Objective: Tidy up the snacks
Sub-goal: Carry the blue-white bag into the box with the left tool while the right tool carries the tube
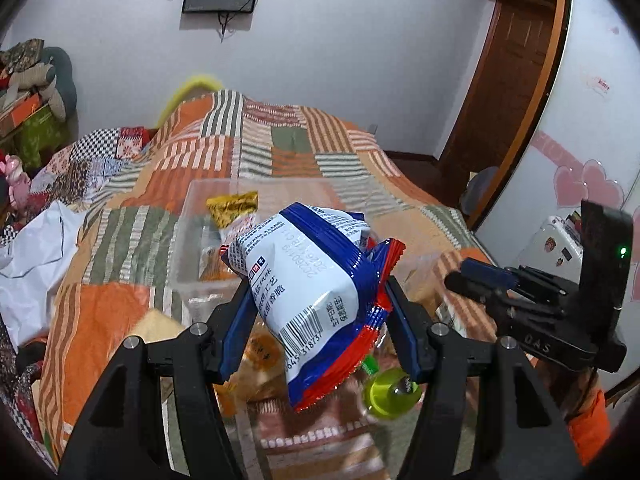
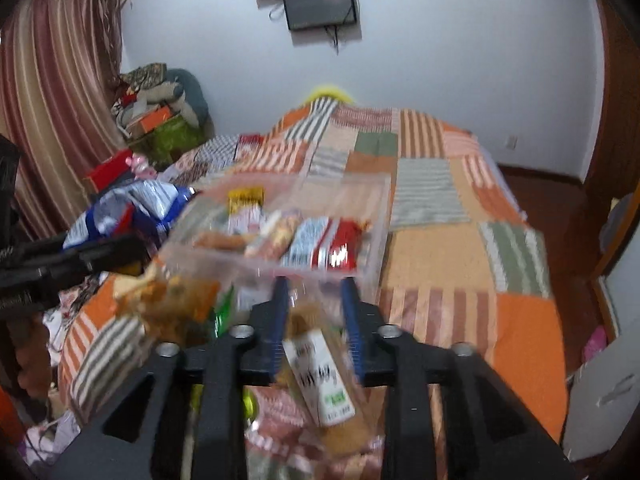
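The left tongs (image 1: 316, 300) hold a puffed snack bag (image 1: 316, 280) in white, blue and red film, clear of the bed (image 1: 120, 308) and just in front of the clear bin (image 1: 192, 248). The blue pads (image 1: 236, 320) press into its sides near the lower half, and the film dents there. I judge it light, air-filled and brittle inside, so a hard squeeze could crush the contents or burst a seam. The glossy film looks slippery. The crimped red end seam is flatter and stiffer, and would give a surer hold than the pillow-like middle.

The right tongs (image 2: 316, 312) stand narrow, with a slim cellophane packet (image 2: 320, 376) between the pads. The picture is blurred, and I cannot tell whether the pads still press on it. The packet looks light and flat, its white label over tan biscuits; I would take it across the short width.

The bin is thin, stiff, see-through plastic with straight walls. It sits on the patchwork quilt and already holds several packets (image 2: 316, 244), red, white and gold. More wrapped snacks (image 2: 176, 304) lie loose on the quilt near its front wall. A green bottle (image 1: 390, 392) with a round, smooth cap lies below the bag.
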`<state>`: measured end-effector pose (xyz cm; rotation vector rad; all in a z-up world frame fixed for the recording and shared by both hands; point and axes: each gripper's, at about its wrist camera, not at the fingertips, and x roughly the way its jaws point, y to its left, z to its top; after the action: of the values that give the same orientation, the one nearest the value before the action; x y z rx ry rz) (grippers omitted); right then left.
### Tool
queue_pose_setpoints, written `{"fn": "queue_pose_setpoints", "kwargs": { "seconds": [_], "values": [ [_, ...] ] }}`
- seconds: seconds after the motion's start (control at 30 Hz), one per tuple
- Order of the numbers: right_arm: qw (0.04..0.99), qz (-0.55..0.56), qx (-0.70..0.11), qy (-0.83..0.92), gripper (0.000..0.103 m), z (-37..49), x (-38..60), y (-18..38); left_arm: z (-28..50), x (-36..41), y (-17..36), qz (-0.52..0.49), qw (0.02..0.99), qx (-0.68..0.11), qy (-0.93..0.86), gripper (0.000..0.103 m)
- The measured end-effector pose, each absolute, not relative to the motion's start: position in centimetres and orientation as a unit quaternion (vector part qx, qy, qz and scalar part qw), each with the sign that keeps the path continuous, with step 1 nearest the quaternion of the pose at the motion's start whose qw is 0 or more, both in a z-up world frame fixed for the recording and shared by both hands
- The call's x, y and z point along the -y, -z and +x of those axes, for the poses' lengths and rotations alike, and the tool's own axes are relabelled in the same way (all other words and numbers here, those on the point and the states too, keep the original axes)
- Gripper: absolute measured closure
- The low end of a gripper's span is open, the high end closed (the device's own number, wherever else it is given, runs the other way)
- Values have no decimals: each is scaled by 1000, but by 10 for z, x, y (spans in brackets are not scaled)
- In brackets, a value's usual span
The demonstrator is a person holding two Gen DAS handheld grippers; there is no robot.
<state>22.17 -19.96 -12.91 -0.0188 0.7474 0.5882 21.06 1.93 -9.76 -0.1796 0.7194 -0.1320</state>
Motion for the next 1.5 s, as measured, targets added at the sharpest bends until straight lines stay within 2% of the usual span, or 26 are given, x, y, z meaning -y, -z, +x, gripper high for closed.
{"fn": "queue_pose_setpoints", "kwargs": {
  "seconds": [0.2, 0.33, 0.43, 0.53, 0.67, 1.2, 1.5],
  "values": [
    [870, -39, -392, -297, 61, 210, 198, 152, 207, -23, 105, -97, 926, -359, 60, 42],
    [868, -51, -403, -285, 54, 213, 192, 163, 206, -20, 108, -99, 925, -361, 59, 42],
    [867, -42, -412, -278, 54, 218, 194, 169, 206, -17, 109, -98, 925, -363, 61, 42],
    [869, -32, -411, -274, 60, 217, 198, 169, 204, -14, 109, -93, 925, -363, 61, 42],
    [876, -33, -397, -271, 67, 210, 200, 161, 204, -12, 109, -94, 926, -361, 63, 42],
    [909, -2, -298, -292, 67, 215, 195, 78, 215, -17, 76, -91, 940, -323, 52, 42],
    [915, 9, -277, -294, 67, 240, 177, 64, 241, -19, 69, -96, 941, -321, 49, 42]
  ]
}}
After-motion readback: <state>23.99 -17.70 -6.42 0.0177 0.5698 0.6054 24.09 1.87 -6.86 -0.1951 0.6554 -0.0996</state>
